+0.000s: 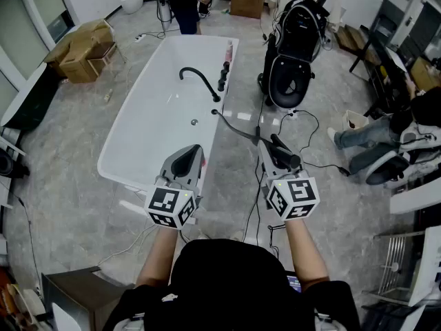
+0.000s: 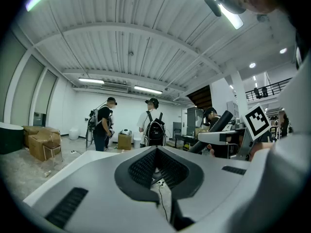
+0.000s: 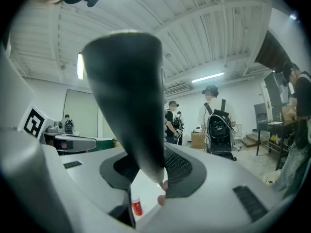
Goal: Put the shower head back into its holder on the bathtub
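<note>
Right gripper (image 1: 274,154) had its fingers clamped on the shower head (image 1: 289,160) - the dark handle filled the gap in the right gripper view. It was held level over the floor, just off the near right corner of the tub (image 1: 200,40). The hose (image 1: 238,125) ran from the right rim to the head. Left gripper (image 1: 186,161) hung over the tub's near end, fingers closed together, nothing in them.

The step looked like the carry to the holder (image 1: 223,76), among the black fittings far along the right rim, beside the spout (image 1: 196,78). Which fitting is the cradle was too small to tell. Likely best: keep the grip firm, travel along the right rim, line the handle up with the cradle, and seat it before letting go.

A bottle (image 1: 228,49) stood at the rim's far right corner. Bulky black gear (image 1: 293,47) sat on the floor right of the tub, with cables (image 1: 311,126) nearby and a person (image 1: 185,2) beyond the far end. Hose slack could snag the spout - probably the main obstacle.
</note>
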`<state>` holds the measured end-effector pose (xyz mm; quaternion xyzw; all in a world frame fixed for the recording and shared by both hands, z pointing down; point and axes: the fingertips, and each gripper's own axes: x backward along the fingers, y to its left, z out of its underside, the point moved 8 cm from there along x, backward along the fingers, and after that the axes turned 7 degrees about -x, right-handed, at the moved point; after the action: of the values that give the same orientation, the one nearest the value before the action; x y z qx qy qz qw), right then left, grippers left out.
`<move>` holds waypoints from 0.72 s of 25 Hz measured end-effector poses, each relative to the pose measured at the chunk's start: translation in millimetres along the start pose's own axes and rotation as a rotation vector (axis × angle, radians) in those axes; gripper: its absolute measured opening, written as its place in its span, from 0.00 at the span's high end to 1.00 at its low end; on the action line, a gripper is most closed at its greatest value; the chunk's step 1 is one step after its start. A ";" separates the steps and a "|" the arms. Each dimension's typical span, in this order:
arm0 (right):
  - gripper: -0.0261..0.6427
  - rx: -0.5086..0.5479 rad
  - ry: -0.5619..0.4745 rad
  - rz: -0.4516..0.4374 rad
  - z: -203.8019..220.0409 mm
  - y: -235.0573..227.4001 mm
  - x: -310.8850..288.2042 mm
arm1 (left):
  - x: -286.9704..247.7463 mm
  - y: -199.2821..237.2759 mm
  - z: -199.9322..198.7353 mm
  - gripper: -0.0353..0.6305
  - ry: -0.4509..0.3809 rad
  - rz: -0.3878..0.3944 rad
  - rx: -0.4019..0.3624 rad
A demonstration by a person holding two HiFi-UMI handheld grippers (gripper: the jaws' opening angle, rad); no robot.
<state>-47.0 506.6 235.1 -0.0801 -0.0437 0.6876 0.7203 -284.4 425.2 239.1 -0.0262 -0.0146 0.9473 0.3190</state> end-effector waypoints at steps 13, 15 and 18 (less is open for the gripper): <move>0.75 -0.012 0.015 -0.054 10.7 -52.8 17.9 | -22.2 -57.5 16.8 0.93 0.039 -0.020 -0.007; 0.75 -0.014 0.013 -0.059 10.4 -54.2 13.7 | -24.4 -53.4 17.0 0.93 0.041 -0.027 -0.006; 0.75 -0.017 0.009 -0.062 8.9 -59.9 10.5 | -31.3 -53.3 13.7 0.93 0.032 -0.031 -0.005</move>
<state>10.9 515.1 253.8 -0.0882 -0.0487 0.6641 0.7408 -228.2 448.6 256.5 -0.0422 -0.0123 0.9417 0.3336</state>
